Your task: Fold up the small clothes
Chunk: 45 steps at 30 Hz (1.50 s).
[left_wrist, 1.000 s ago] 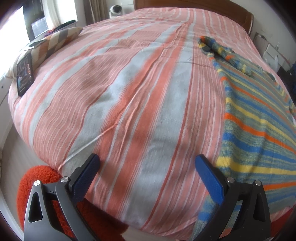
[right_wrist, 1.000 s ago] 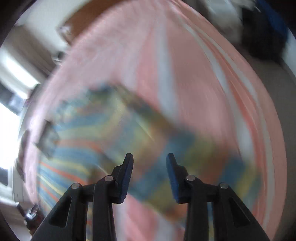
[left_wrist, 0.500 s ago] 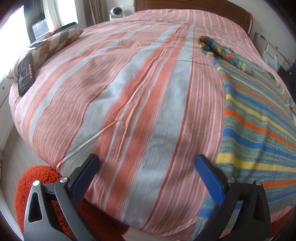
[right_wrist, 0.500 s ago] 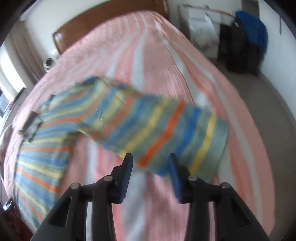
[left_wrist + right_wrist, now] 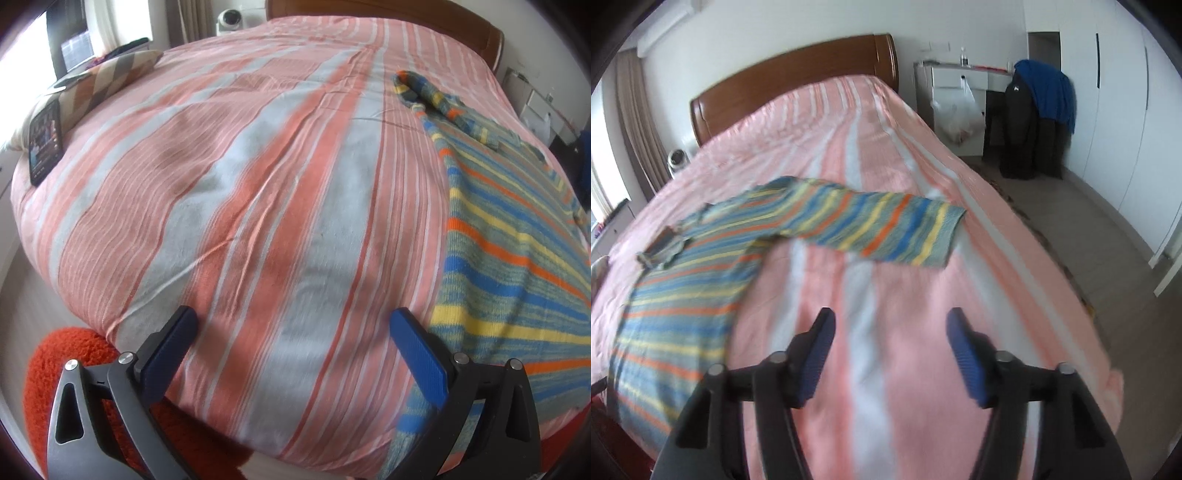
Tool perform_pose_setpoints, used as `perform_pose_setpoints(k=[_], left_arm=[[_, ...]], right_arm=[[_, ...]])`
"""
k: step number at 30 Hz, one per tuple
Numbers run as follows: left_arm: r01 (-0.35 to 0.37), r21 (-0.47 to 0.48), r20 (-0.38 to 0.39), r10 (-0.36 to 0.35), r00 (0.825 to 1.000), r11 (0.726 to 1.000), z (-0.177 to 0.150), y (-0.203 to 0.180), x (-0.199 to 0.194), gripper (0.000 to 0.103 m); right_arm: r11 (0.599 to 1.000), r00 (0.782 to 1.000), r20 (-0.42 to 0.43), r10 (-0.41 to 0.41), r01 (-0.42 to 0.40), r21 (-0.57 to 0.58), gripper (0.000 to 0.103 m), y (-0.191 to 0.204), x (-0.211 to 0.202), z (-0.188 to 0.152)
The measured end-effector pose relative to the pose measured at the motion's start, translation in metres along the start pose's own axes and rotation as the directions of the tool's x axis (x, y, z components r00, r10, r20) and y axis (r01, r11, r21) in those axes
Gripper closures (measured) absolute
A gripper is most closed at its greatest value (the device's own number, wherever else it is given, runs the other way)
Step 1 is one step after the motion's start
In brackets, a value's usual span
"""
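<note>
Right wrist: striped sweater (image 5: 746,251) on bed (image 5: 879,295)

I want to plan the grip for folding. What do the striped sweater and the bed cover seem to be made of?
The striped sweater looks like a soft knit, probably wool or acrylic: its coloured bands look mottled, with a matte surface. The bed cover looks like thin woven cotton, matte, with fine creases. Neither fibre can be confirmed by sight.

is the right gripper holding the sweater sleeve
No, the right gripper is open and empty, with the striped sweater sleeve lying flat on the bed beyond.
</note>
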<state>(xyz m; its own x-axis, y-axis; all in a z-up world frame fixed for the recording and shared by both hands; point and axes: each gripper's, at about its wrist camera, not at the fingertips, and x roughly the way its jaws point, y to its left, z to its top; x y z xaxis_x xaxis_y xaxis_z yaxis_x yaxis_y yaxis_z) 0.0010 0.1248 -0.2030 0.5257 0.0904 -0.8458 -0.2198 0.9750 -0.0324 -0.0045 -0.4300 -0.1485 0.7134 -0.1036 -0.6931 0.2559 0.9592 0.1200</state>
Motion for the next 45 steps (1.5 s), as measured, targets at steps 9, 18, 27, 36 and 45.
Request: perform_pose_setpoints(k=[9,18,27,36,45], left_arm=[[-0.009,0.019,0.003,0.009,1.0,1.0,-0.004,-0.002,-0.001,0.0],[0.004,0.014,-0.007,-0.004,1.0,1.0,-0.004,-0.001,-0.005,0.0],[0.044,0.015,0.03,-0.044,0.999,0.999,-0.006,-0.004,-0.032,0.001],[0.075,0.111,0.138,-0.09,0.986,0.991,0.03,-0.018,-0.084,0.001],[0.171,0.334,0.237,-0.258,0.937,0.927,0.143,-0.104,-0.107,0.001]], right_arm=[[0.996,0.998,0.0,0.055,-0.055,-0.074,0.034,0.052,-0.01,-0.05],[0.993,0.998,-0.027,0.063,-0.065,-0.101,0.027,0.062,-0.004,-0.064],[0.988,0.997,-0.006,0.072,-0.072,-0.139,0.027,0.067,-0.008,-0.067],[0.989,0.997,-0.01,0.078,-0.079,-0.126,0.027,0.065,-0.004,-0.066],[0.988,0.994,-0.029,0.106,-0.108,-0.106,0.027,0.064,0.005,-0.068]])
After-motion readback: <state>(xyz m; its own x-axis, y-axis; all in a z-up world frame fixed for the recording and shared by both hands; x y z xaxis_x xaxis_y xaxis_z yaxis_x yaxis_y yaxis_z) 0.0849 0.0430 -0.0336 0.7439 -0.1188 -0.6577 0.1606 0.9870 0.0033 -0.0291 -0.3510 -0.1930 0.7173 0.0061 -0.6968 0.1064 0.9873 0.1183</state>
